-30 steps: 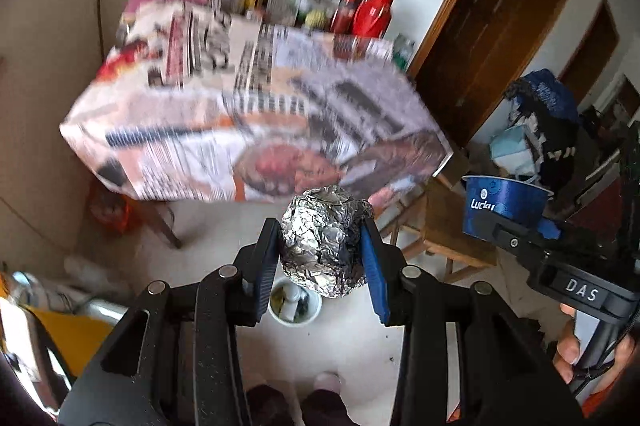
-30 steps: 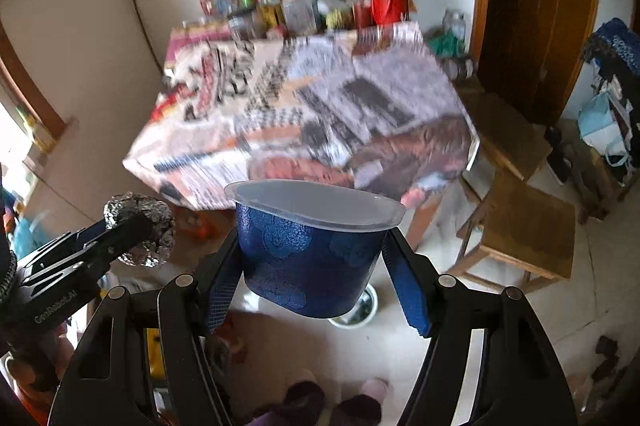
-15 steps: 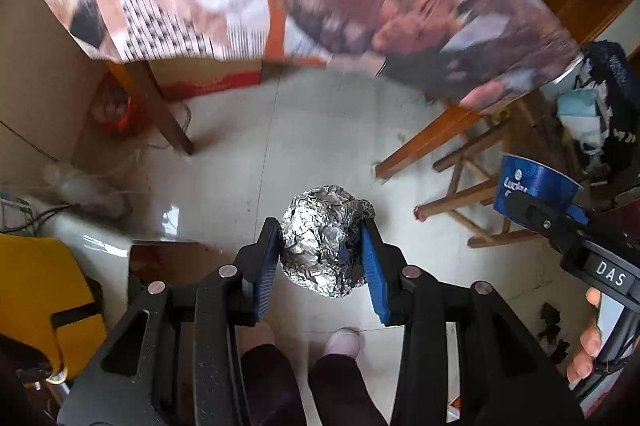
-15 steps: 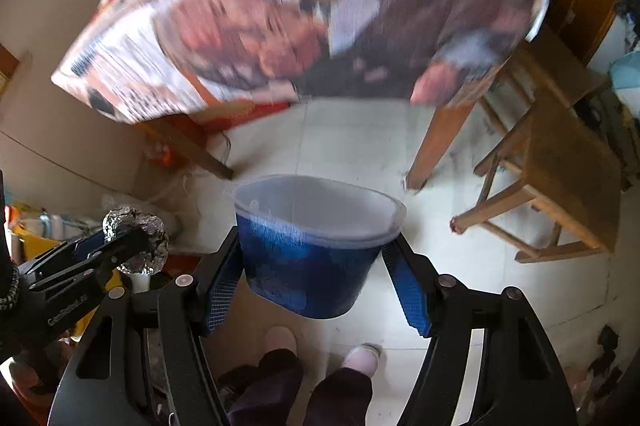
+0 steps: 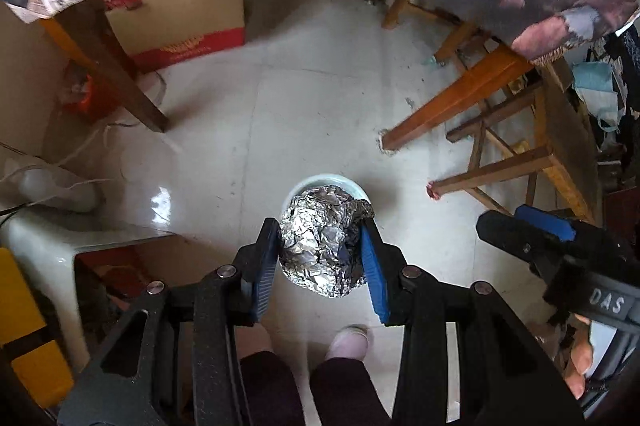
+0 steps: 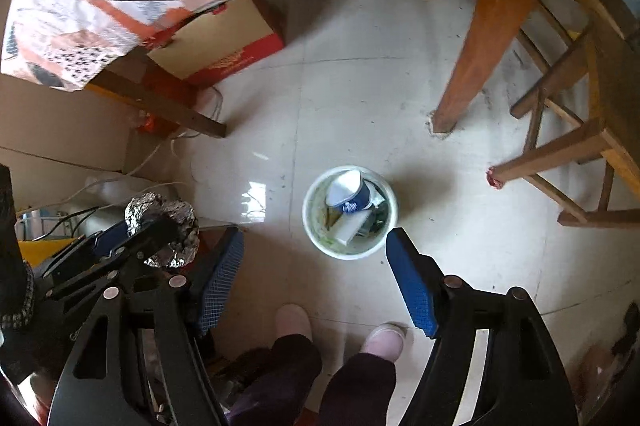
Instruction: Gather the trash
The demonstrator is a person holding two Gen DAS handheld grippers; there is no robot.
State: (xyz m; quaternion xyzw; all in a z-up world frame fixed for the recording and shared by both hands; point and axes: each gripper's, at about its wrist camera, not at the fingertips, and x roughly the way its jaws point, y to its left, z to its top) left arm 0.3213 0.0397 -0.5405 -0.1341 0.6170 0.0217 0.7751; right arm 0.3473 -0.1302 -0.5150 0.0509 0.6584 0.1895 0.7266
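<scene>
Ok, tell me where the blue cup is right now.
In the right wrist view the blue cup lies tipped inside the white bin on the floor, ahead of the open right tool and near the table leg.

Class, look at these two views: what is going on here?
A person stands over a white bin on the floor, a hand-held gripper in each hand. The left hand-held gripper is clamped on a foil ball above the bin. The right hand-held gripper has just been opening and is empty; the blue cup it carried a moment ago now lies in the bin with other scraps.
</scene>
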